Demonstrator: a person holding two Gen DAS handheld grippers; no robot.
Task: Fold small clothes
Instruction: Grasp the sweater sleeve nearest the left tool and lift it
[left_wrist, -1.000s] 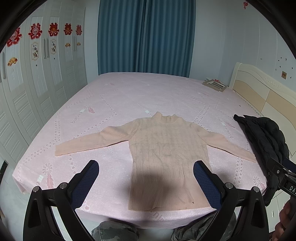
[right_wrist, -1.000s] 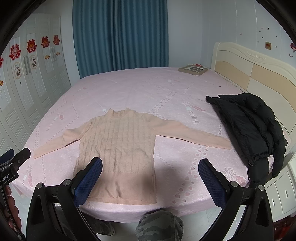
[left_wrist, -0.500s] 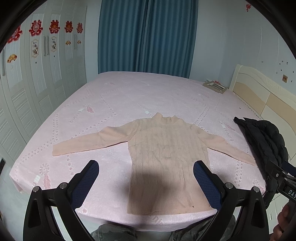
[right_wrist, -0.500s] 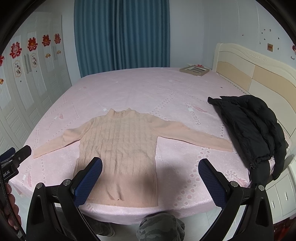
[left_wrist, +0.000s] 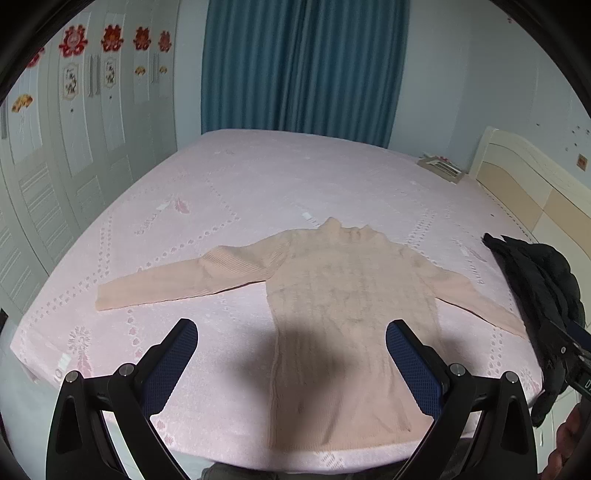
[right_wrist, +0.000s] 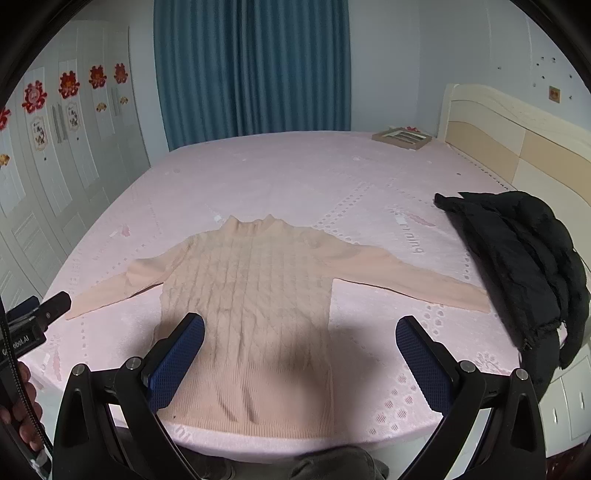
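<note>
A small peach knit sweater (left_wrist: 347, 295) lies flat on the pink bed, collar away from me, both sleeves spread out sideways. It also shows in the right wrist view (right_wrist: 255, 295). My left gripper (left_wrist: 291, 332) is open and empty, held above the sweater's hem near the bed's front edge. My right gripper (right_wrist: 301, 328) is open and empty, above the sweater's lower right part. Neither touches the cloth. The left gripper's body shows at the left edge of the right wrist view (right_wrist: 33, 317).
A black jacket (right_wrist: 524, 258) lies on the bed's right side and hangs over the edge. A flat box (right_wrist: 402, 137) sits at the far corner by the headboard (right_wrist: 517, 147). Wardrobe doors (left_wrist: 55, 166) line the left wall. Blue curtains (left_wrist: 299, 66) hang behind.
Both grippers have moved forward and a little lower toward the sweater. The left view has shifted so the bed's front edge sits lower. Jaws stay open.
</note>
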